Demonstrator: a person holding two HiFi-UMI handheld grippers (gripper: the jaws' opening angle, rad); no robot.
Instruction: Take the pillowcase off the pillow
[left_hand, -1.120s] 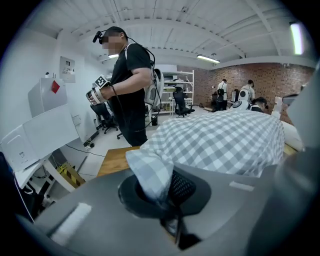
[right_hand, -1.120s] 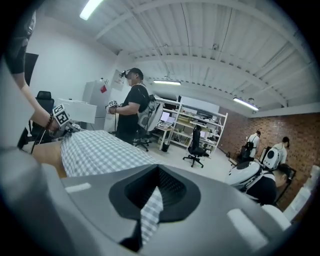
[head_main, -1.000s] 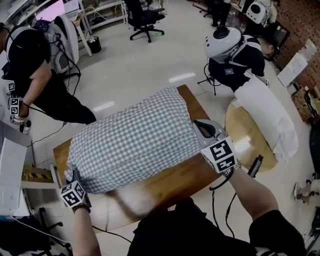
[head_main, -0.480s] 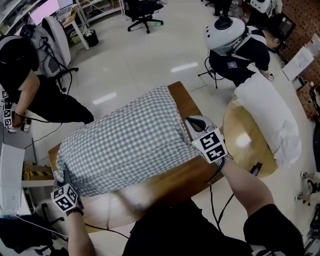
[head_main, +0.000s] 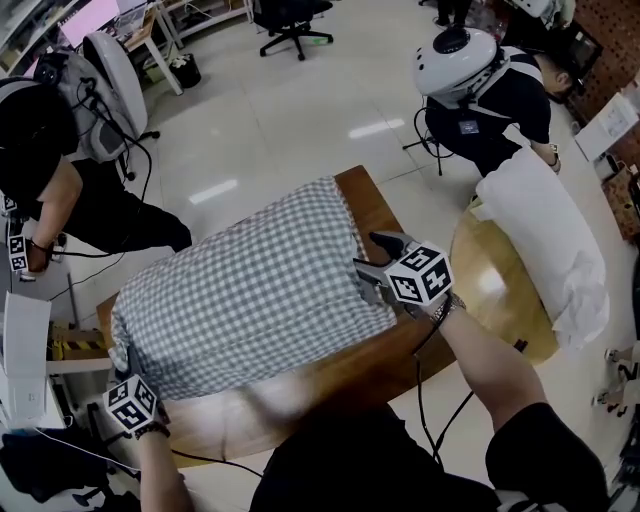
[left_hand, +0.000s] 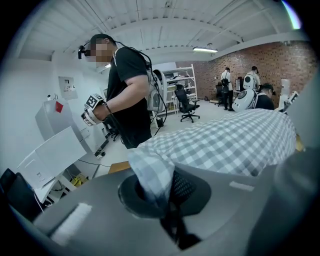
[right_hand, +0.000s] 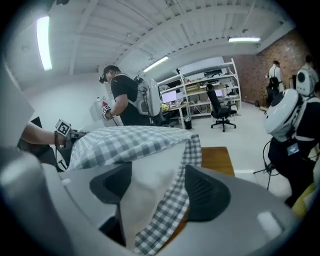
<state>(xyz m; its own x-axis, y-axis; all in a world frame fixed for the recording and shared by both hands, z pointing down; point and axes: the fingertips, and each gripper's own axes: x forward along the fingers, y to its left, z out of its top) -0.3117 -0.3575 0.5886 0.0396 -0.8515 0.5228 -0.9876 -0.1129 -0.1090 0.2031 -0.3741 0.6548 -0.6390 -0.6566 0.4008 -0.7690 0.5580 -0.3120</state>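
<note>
A pillow in a grey-and-white checked pillowcase (head_main: 240, 290) lies across the wooden table (head_main: 330, 372). My left gripper (head_main: 128, 362) is at the case's near-left corner, shut on a pinch of checked cloth (left_hand: 150, 170) between its jaws (left_hand: 161, 195). My right gripper (head_main: 366, 276) is at the case's right end. Its jaws are opening (right_hand: 155, 187). The white pillow (right_hand: 145, 182) and the checked hem (right_hand: 175, 202) lie loose between the pads.
A second, bare white pillow (head_main: 545, 245) lies on a round wooden table (head_main: 488, 292) to the right. A person in a white helmet (head_main: 455, 60) sits beyond it. Another person in black (head_main: 50, 150) stands at the left by a white box (head_main: 25, 350).
The right gripper has slid a little left at the pillow's right end and its jaws now stand apart. The left gripper keeps its hold on the corner.
</note>
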